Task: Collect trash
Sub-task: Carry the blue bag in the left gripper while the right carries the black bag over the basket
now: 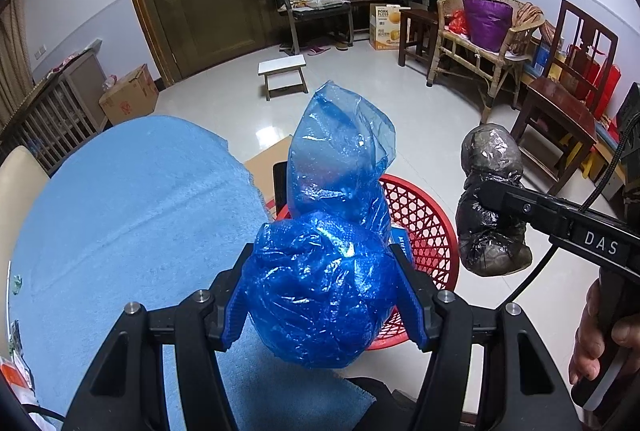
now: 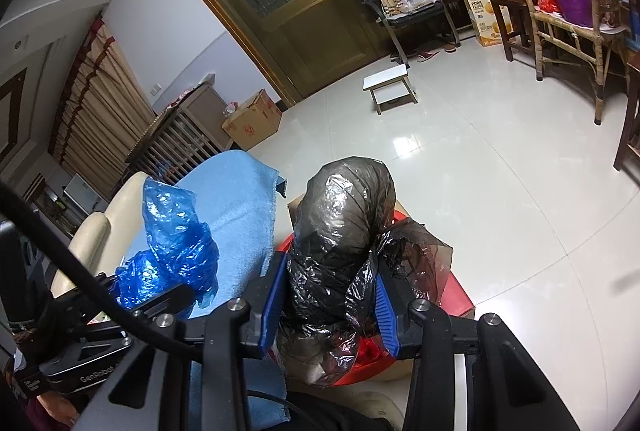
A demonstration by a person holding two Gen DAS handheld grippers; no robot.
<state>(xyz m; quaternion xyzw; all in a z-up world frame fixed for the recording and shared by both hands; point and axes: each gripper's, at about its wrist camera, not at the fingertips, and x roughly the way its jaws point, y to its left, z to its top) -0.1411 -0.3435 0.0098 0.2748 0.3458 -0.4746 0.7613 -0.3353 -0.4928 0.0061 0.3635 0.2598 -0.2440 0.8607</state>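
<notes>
Blue bag (image 1: pixel 324 295) in left claw (image 1: pixel 326 295), black bag (image 2: pixel 332 271) in right claw (image 2: pixel 330 307)

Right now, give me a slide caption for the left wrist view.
Left gripper clamps a blue plastic bag above the red basket.

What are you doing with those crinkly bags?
A person is collecting trash with two tools. The left hand-held gripper is clamped on a crumpled blue plastic bag, and the right hand-held gripper is clamped on a dark plastic bag. Both bags are held above a red basket on the floor, not dropped in yet.
</notes>
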